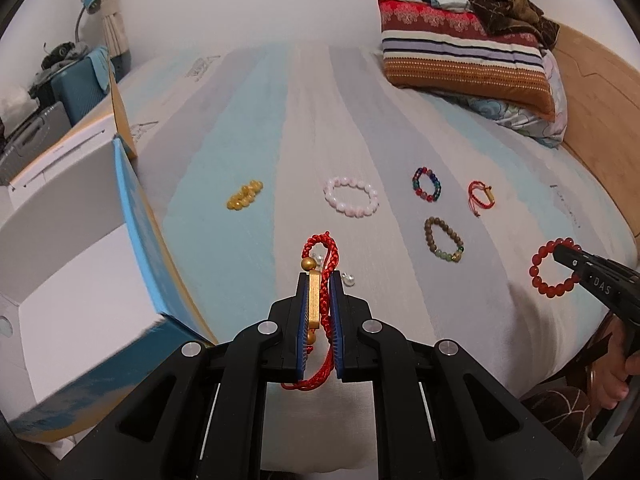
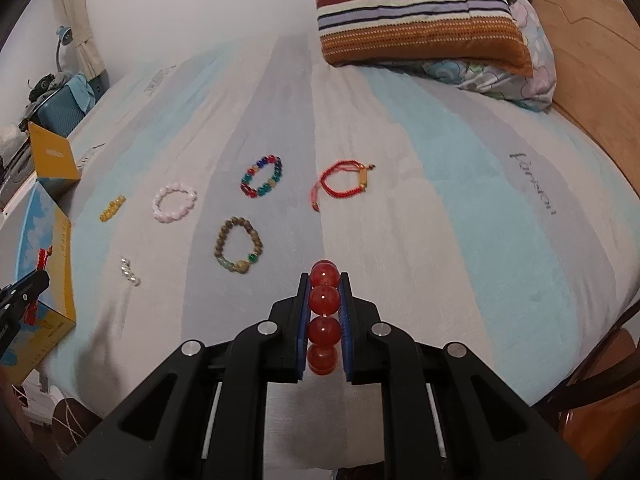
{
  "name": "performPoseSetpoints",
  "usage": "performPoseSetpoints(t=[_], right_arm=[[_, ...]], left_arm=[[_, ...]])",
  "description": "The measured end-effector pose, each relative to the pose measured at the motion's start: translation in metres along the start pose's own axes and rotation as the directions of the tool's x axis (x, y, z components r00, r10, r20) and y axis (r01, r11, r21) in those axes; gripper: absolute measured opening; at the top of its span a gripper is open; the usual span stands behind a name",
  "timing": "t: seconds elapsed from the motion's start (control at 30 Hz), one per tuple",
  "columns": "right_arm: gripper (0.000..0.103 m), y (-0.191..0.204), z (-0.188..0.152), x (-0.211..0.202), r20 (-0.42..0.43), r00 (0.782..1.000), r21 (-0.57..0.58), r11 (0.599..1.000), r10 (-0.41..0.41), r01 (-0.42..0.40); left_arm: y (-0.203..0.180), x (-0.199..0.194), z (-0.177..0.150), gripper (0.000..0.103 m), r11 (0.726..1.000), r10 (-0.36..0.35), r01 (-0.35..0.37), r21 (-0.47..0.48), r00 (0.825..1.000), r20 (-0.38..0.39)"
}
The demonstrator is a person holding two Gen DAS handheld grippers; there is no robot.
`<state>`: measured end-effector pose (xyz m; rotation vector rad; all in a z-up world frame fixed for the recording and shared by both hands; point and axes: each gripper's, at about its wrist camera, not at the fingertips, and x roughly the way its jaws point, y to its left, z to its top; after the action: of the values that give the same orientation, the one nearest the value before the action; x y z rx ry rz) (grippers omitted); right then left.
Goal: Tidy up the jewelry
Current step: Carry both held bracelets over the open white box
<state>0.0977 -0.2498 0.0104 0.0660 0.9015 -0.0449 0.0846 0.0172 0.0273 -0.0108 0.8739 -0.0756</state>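
Open cardboard box (image 1: 80, 240), white inside with blue and yellow outer walls: standing at the bed's edge, left of the left gripper.

Yellow bead bracelet (image 1: 245, 195): bunched up on the striped bedspread (image 1: 256, 128), ahead and left of the left gripper.

Pearl-like white beads (image 2: 130, 272): a short cluster on the spread, just beyond the left gripper's tips.

Left gripper (image 1: 319, 280): jaws clamped on a red braided cord bracelet (image 1: 324, 256) with a gold bar and gold beads; the cord loops out past the fingertips and trails back between the blue pads, clear of the spread.

Pink bead bracelet (image 1: 351, 195): lying flat in a ring, ahead of the left gripper.

Multicoloured glass bead bracelet (image 1: 427, 184): flat, farther right, ahead of both grippers.

Brown wooden bead bracelet (image 1: 444, 240) with green beads: flat, nearer than the multicoloured one, ahead and left of the right gripper.

Second red cord bracelet (image 2: 340, 184) with gold bar: flat, straight ahead of the right gripper.

Right gripper (image 2: 325, 280): pads pinched on a red bead bracelet (image 2: 324, 300), four beads lined up between them; the rest of the ring hangs off the tips.

Striped pillow (image 2: 416, 16): far ahead, to the right, by the wooden headboard (image 2: 592, 60).
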Motion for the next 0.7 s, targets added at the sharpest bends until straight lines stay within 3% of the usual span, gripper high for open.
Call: performPoseSetpoints(t=[0.37,0.7], right_arm=[[0.012,0.057,0.031,-0.021,0.037,0.999,-0.077,0.996,0.039,-0.036],[0.012,0.167,0.061,-0.045,0.079,0.983,-0.212,0.967,0.163,-0.143]], left_arm=[[0.034,-0.027,0.019,0.009,0.997,0.072,-0.071,-0.042,0.997,0.023],[0.112,-0.059,0.021,0.009,0.972,0.175,-0.169,-0.162,0.984,0.025]])
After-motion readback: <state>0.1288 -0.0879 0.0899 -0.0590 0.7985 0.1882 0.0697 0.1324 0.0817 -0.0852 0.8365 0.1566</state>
